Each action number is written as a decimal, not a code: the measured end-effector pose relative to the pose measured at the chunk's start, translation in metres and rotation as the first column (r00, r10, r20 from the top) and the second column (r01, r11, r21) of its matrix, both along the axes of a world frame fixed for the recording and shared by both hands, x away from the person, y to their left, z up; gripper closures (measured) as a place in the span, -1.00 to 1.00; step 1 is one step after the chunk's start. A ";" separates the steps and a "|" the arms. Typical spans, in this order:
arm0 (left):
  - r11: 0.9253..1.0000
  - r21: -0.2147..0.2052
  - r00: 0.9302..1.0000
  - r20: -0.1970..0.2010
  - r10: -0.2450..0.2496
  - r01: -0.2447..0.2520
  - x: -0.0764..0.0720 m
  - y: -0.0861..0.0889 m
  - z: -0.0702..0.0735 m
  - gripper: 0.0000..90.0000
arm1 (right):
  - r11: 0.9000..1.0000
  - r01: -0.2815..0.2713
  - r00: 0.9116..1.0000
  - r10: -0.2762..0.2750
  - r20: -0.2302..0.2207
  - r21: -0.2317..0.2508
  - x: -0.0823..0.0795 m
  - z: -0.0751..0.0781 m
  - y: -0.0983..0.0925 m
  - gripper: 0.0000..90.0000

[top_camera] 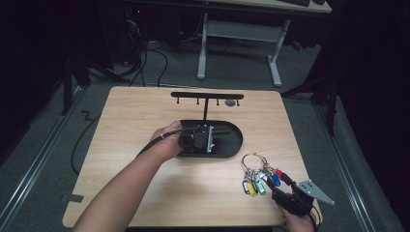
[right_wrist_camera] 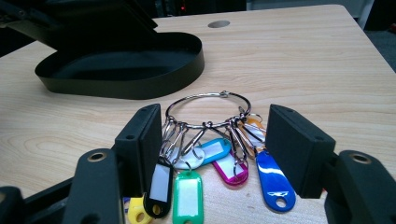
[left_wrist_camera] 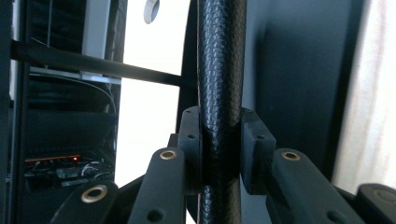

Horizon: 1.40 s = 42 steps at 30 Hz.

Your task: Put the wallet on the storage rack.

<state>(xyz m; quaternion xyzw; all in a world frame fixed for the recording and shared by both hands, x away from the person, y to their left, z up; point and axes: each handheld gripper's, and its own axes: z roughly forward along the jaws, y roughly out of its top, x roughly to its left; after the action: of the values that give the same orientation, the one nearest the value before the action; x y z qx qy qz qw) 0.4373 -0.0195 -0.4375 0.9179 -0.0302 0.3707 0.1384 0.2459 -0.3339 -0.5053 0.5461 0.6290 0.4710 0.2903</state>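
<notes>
Jaws of the left gripper point(left_wrist_camera: 221, 154) clamp the stand's black post point(left_wrist_camera: 220, 70) between them. Right gripper point(right_wrist_camera: 219, 149) jaws stand open, the key ring point(right_wrist_camera: 208, 109) with coloured tags lying between and just ahead.

The worktop point(top_camera: 145, 193) is seen whole in the high view, from above its near edge, looking forward and down with floor beyond the far edge. The left gripper view is set very close against the black post point(left_wrist_camera: 219, 93) of the key stand, so that only slivers of the surroundings are seen past it. The right gripper view is held low near the right near corner, facing across the worktop toward the far edge, and the key ring point(right_wrist_camera: 208, 112) and the stand's black tray point(right_wrist_camera: 140, 70) are shared with the high view.
</notes>
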 end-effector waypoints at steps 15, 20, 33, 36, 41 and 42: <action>1.000 0.014 1.000 0.005 0.010 -0.010 0.015 -0.009 -0.014 0.64 | 1.000 0.008 1.000 -0.008 -0.005 0.002 -0.002 0.000 -0.001 -0.18; 1.000 0.027 1.000 0.014 0.015 -0.016 0.021 -0.012 -0.019 0.64 | 1.000 0.011 1.000 -0.011 -0.005 0.005 -0.002 -0.001 -0.002 -0.18; 0.998 0.061 1.000 0.004 0.013 -0.014 0.030 -0.011 -0.037 0.63 | 1.000 0.005 1.000 -0.005 -0.006 0.000 -0.002 -0.001 -0.001 -0.18; 0.998 0.064 1.000 -0.016 0.011 -0.010 0.028 -0.011 -0.038 0.62 | 1.000 0.004 1.000 -0.004 -0.006 -0.001 -0.002 -0.002 -0.001 -0.18; 0.998 0.058 0.996 -0.088 0.011 -0.006 0.023 -0.011 -0.045 0.53 | 1.000 0.004 1.000 -0.004 -0.007 -0.002 -0.001 -0.001 -0.001 -0.18; 0.998 0.065 0.995 -0.097 0.012 -0.005 0.023 -0.011 -0.046 0.51 | 1.000 0.002 1.000 -0.002 -0.006 -0.003 -0.002 -0.001 -0.001 -0.18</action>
<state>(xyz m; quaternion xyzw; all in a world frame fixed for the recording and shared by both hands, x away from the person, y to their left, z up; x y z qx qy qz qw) 0.4602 -0.0309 -0.4832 0.9390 -0.0316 0.3248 0.1083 0.2443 -0.3344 -0.5066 0.5479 0.6300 0.4680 0.2898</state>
